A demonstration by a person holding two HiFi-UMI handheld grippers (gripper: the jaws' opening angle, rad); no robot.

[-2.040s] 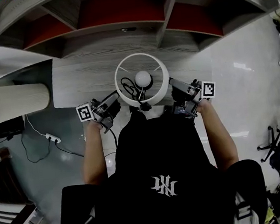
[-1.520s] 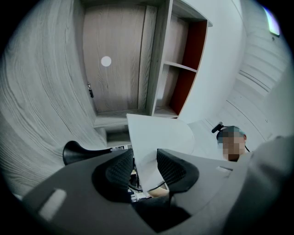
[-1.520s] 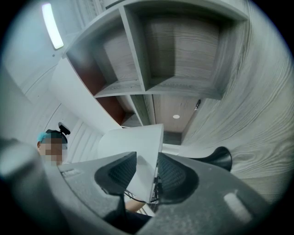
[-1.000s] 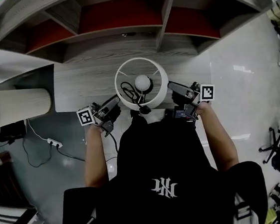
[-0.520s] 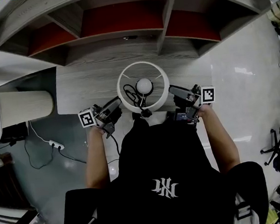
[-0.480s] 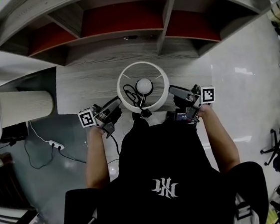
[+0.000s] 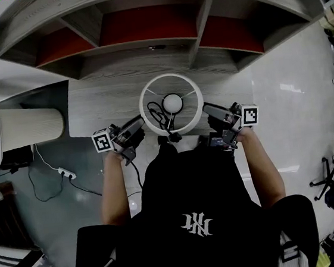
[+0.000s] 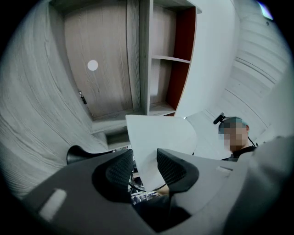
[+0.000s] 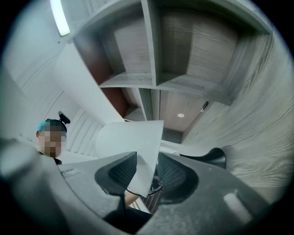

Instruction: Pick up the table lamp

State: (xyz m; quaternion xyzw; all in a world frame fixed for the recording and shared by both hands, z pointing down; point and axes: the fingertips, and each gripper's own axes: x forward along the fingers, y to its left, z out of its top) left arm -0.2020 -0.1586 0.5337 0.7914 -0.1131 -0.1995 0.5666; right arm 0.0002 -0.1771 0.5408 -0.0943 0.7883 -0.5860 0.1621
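Table lamp [image 7: 173, 103] with a gripper on each side

The lamp is at the middle of the front edge of the bench [image 7: 101, 104]. The left gripper [image 7: 138, 125] and the right gripper [image 7: 208, 109] reach its white shade [image 8: 156, 133] from both sides. Both pairs of fingers [image 8: 120, 167] are apart, with the shade's thin wall between them.
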